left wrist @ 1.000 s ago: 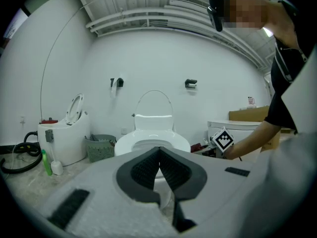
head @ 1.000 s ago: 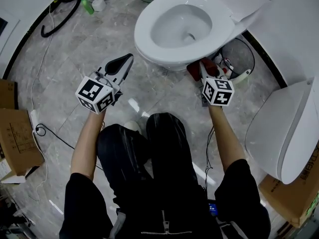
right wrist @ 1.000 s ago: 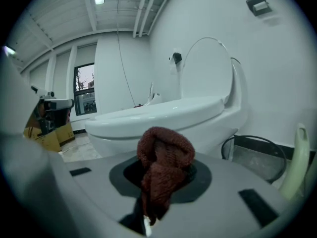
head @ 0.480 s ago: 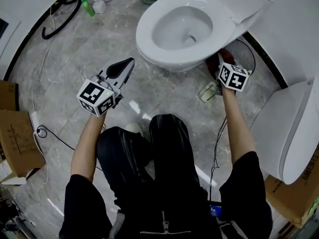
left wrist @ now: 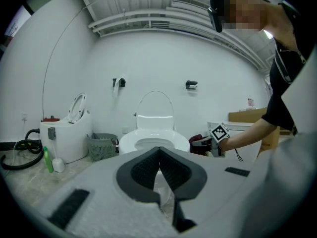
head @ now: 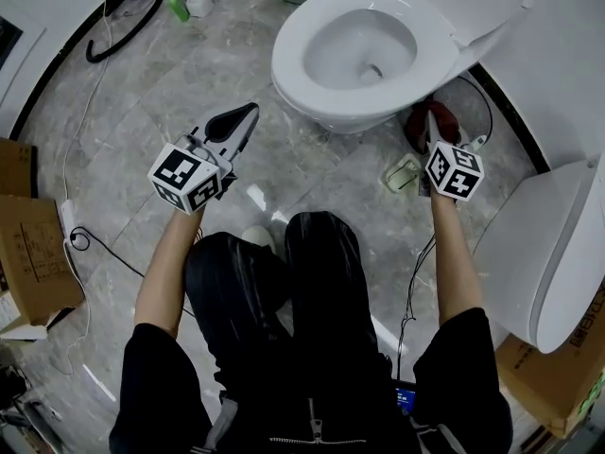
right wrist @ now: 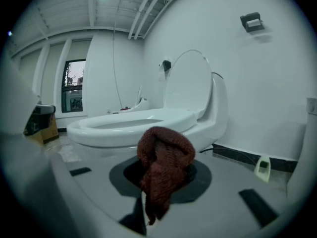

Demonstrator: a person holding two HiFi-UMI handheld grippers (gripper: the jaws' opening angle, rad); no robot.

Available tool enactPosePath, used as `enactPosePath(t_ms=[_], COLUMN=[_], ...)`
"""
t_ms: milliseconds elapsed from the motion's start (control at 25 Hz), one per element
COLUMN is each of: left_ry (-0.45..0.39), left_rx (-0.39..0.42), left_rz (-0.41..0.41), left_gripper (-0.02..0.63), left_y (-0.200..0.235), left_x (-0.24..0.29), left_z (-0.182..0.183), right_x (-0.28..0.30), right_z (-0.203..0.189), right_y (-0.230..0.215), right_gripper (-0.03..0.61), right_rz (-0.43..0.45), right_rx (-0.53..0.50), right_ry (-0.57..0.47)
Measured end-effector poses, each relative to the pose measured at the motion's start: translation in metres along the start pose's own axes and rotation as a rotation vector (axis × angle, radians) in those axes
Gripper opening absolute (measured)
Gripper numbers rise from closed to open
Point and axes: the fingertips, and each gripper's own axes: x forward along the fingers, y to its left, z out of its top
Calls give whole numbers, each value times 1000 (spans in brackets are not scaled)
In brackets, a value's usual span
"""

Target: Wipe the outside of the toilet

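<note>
A soft, floppy red rag (right wrist: 164, 165) is pinched in the right gripper (head: 428, 126) beside the toilet (head: 288, 74), probably best gripped mid-bunch. The left gripper (head: 236, 119) is closed on nothing.

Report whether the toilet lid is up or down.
Up. The lid stands raised behind the seat, leaving the bowl uncovered.
</note>
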Motion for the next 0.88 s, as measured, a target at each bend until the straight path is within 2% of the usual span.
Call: enactPosePath(t_ms=[120,280,440,600,720,880], left_ry=[-1,5,1,4,6,7], left_rx=[-14,-19,-27,-22,-24,-31], left_rz=[4,-6,0,13,34,65], left_gripper=[3,3,3,3,3,3], left_y=[4,2,4,6,9,15], left_x=[2,1,-4,-11,-18,-24], left_z=[-1,-4,-6,-7,-9,-10], right_x=[-18,-34,-34,-24,-9,11], right_z=[-11,-37,-56,-58,-57,-53], right_y=[39,107,184,250,279,287], right_gripper=[84,84,84,84,84,84], right_rz=[69,205,350,460,484,451], right_rx=[-16,-52,-94,-128,-134,-138], right_ry=[-16,8,35,26,25,28])
